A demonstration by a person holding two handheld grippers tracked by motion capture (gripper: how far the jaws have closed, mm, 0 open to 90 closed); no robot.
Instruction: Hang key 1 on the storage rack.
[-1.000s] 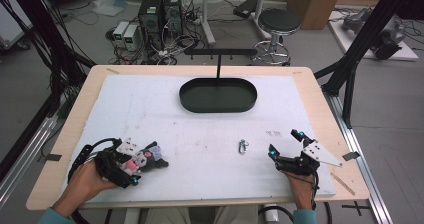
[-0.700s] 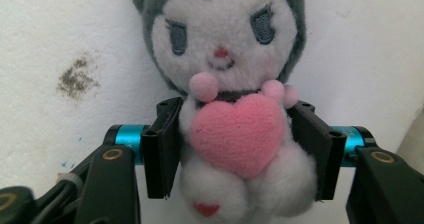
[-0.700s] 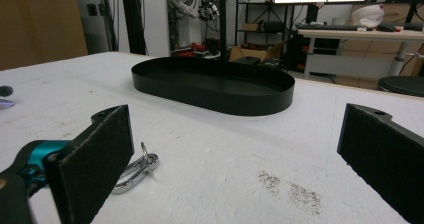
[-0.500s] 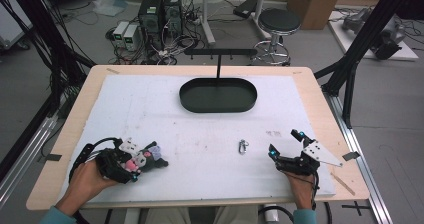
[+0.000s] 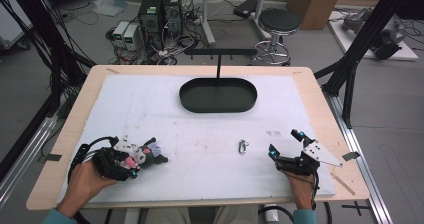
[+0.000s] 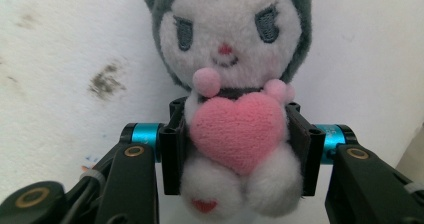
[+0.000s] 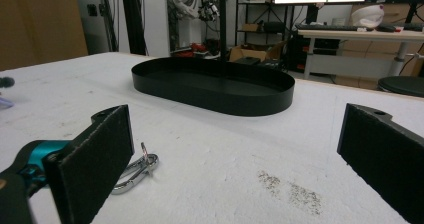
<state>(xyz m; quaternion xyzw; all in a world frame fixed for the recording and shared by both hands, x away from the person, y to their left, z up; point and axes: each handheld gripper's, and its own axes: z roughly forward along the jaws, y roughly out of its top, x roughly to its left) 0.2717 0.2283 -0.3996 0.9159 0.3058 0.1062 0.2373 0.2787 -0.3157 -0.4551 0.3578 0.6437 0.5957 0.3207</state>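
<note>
A grey and white plush doll (image 6: 235, 69) holding a pink heart lies on the white table cover at the near left (image 5: 148, 154). My left gripper (image 5: 136, 160) (image 6: 239, 144) has just been closing its jaws on the doll's body, and the pads now press both its sides. At the near right my right gripper (image 5: 283, 142) (image 7: 240, 154) rests low over the table, open, with nothing between its pads. A small silver carabiner (image 5: 242, 146) (image 7: 135, 171) lies just left of it.
A black oval tray (image 5: 218, 109) (image 7: 215, 96) sits at the far middle of the table, with a black T-shaped stand (image 5: 220, 51) rising behind it. The white cover (image 5: 200, 134) carries some dirt marks. Stools, computers and cables are on the floor beyond.
The left gripper's jaws have closed in on the plush doll. Neither hand has shifted, and the carabiner and tray lie as before.
</note>
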